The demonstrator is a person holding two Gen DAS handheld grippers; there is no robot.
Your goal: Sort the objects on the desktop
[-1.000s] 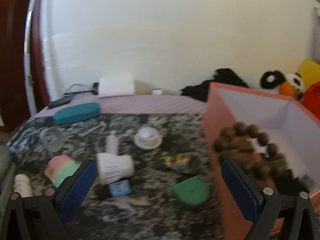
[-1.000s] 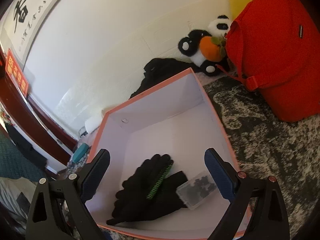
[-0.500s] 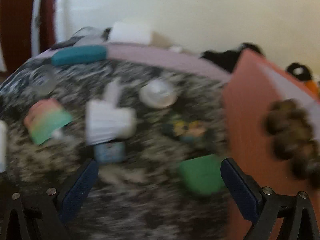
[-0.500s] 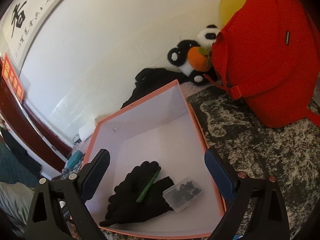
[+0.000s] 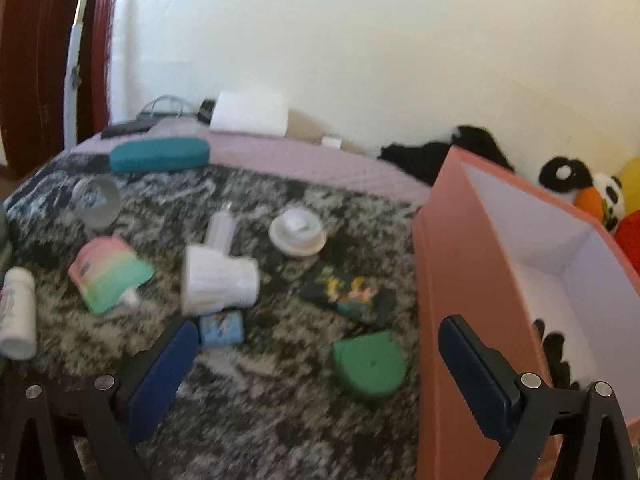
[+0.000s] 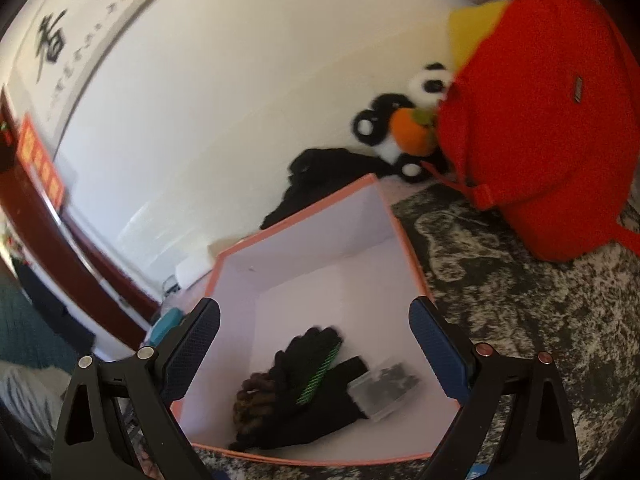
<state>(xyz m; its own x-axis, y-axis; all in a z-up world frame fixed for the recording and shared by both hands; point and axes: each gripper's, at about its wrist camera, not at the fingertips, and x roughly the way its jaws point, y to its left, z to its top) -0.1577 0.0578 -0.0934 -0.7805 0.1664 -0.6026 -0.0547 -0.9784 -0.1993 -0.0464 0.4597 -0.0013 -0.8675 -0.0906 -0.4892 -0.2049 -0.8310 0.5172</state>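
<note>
A pink box with a white inside stands at the right of the left wrist view. In the right wrist view the box holds black gloves, a brown bead bracelet and a small clear case. My left gripper is open and empty above a green round case, a blue card box, a white ribbed cup and a dark printed pouch. My right gripper hangs open and empty over the box.
On the patterned cloth lie a pastel pouch, a white bottle, a glass, a teal case and a white lid. A red bag and a panda toy stand behind the box.
The bead bracelet that hung at my left gripper now lies in the box beside the gloves. My left gripper has swung left over the loose items. The right view shifted slightly.
</note>
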